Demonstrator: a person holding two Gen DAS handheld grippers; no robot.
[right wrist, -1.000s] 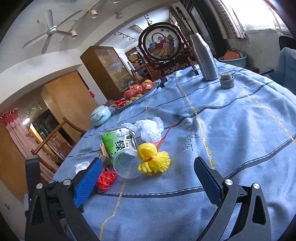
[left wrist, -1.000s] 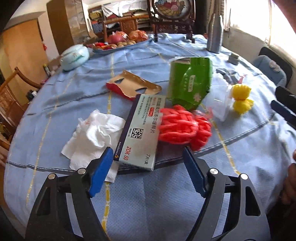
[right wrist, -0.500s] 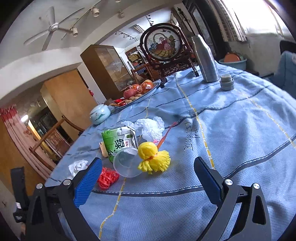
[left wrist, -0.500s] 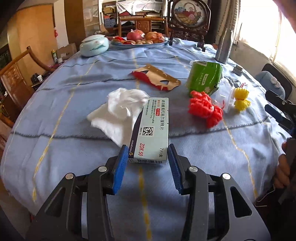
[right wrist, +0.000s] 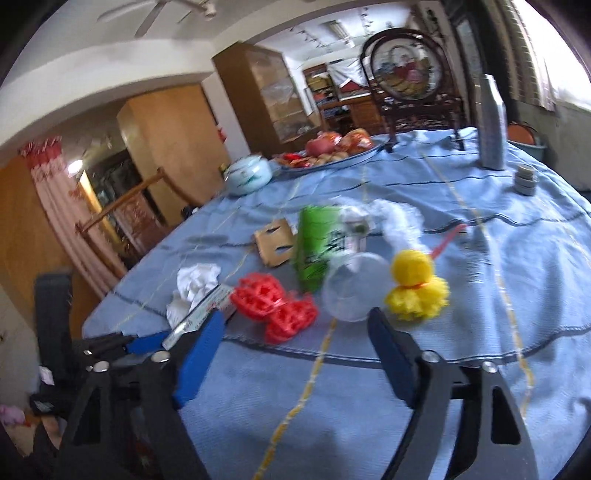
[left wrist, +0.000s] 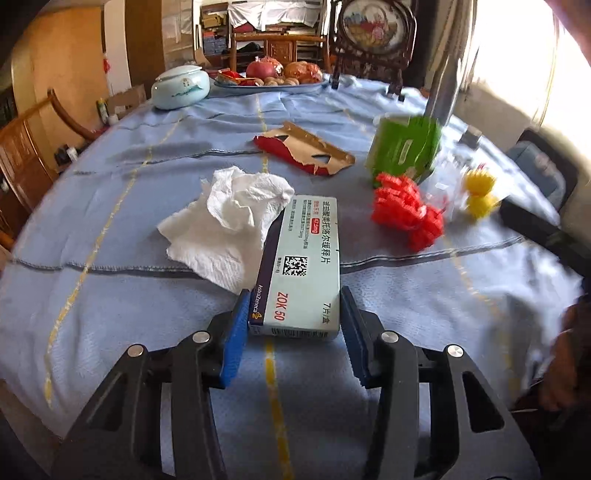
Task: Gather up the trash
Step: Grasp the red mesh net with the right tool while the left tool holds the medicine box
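My left gripper [left wrist: 293,314] is shut on the near end of a pale medicine box [left wrist: 301,266], also seen in the right wrist view [right wrist: 207,308]. Beside it lie a crumpled white tissue [left wrist: 229,221], a red foam net [left wrist: 406,210], a torn red and brown carton piece [left wrist: 303,153], a green packet [left wrist: 404,147] and a yellow foam net [left wrist: 478,192]. My right gripper [right wrist: 295,328] is open and empty, above the cloth in front of the red net [right wrist: 275,306], a clear plastic cup [right wrist: 354,288] and the yellow net [right wrist: 415,286].
A blue tablecloth [left wrist: 147,177] covers the round table. At the far side stand a pale lidded bowl [left wrist: 179,86], a fruit tray [left wrist: 273,75], a framed screen [left wrist: 373,33] and a metal flask [right wrist: 491,125]. Wooden chairs [left wrist: 22,162] stand at the left.
My left gripper has closed its pads onto the end of the medicine box. My right gripper has swung left toward the trash and its jaws have narrowed.
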